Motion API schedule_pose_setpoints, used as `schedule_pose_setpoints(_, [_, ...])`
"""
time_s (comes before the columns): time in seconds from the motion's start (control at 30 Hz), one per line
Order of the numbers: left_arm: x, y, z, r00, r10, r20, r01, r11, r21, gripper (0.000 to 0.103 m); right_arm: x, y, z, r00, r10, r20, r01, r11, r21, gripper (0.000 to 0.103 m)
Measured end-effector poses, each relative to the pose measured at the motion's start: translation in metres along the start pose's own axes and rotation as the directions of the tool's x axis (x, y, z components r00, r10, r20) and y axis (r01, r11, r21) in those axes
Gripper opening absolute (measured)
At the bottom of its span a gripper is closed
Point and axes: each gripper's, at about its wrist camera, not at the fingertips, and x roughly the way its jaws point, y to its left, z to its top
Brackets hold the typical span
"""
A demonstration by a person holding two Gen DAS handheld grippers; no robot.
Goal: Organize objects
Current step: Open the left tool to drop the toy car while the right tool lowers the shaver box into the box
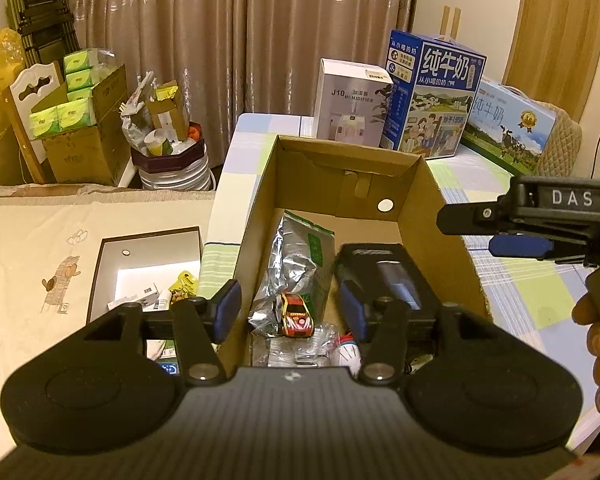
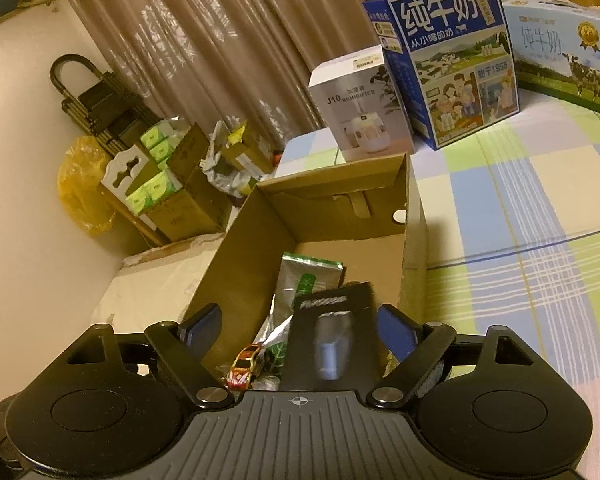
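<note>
An open cardboard box (image 1: 260,200) (image 2: 236,264) stands on the checked tablecloth. Inside lie a silver foil bag (image 1: 300,256) (image 2: 304,280), a red toy car (image 1: 296,314) (image 2: 246,366), a black product box (image 1: 392,276) (image 2: 332,336) and some clear wrappers (image 1: 300,350). My left gripper (image 1: 291,312) hangs open over the box's near end, with the car below the gap. My right gripper (image 2: 300,330) (image 1: 468,232) is open too, beside the box's right wall. In the right wrist view the black box shows between its fingers, ungripped.
A white humidifier box (image 1: 352,104) (image 2: 360,108) and two blue milk cartons (image 1: 432,96) (image 1: 512,128) stand at the table's far edge. Left of the table, a white-lined open box (image 1: 148,264) rests on a cream cover. Tissue packs (image 1: 76,96) and a bin (image 1: 172,160) fill the corner. A hand (image 1: 598,340) holds the right gripper.
</note>
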Motion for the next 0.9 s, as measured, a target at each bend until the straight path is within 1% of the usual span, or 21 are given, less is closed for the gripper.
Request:
schedule_pose_setpoints(0.3, [-0.007,-0.001,0.001,1.000,0.009,0.006,-0.009,1.000,0.003,0.054,-0.005,0.003,0.000,1.000,-0.006,-0.001,0.006,1.000,-0.006,0.082])
schedule_pose_setpoints(0.5, [-0.014,-0.003,0.002,1.000,0.011,0.016,-0.011,1.000,0.003,0.061,-0.010,0.005,0.000,1.000,-0.007,-0.002,0.007,1.000,-0.012,0.082])
schedule_pose_setpoints(0.67, [-0.024,-0.004,0.004,0.999,0.016,0.032,-0.016,1.000,-0.002,0.074,-0.019,0.007,-0.001,1.000,-0.005,0.002,0.005,1.000,-0.016,0.082])
schedule_pose_setpoints(0.73, [-0.029,-0.006,0.005,0.999,0.021,0.039,-0.021,1.000,0.001,0.083,-0.024,0.008,-0.002,1.000,-0.005,0.004,0.005,1.000,-0.019,0.082])
schedule_pose_setpoints(0.87, [-0.042,-0.010,0.006,0.997,0.034,0.064,-0.034,0.999,0.002,0.093,-0.036,0.009,-0.004,1.000,-0.014,0.010,0.014,0.999,-0.034,0.082])
schedule_pose_setpoints(0.9, [-0.046,-0.011,0.006,0.997,0.036,0.072,-0.036,0.999,0.001,0.098,-0.040,0.009,-0.005,1.000,-0.016,0.011,0.017,0.999,-0.036,0.082])
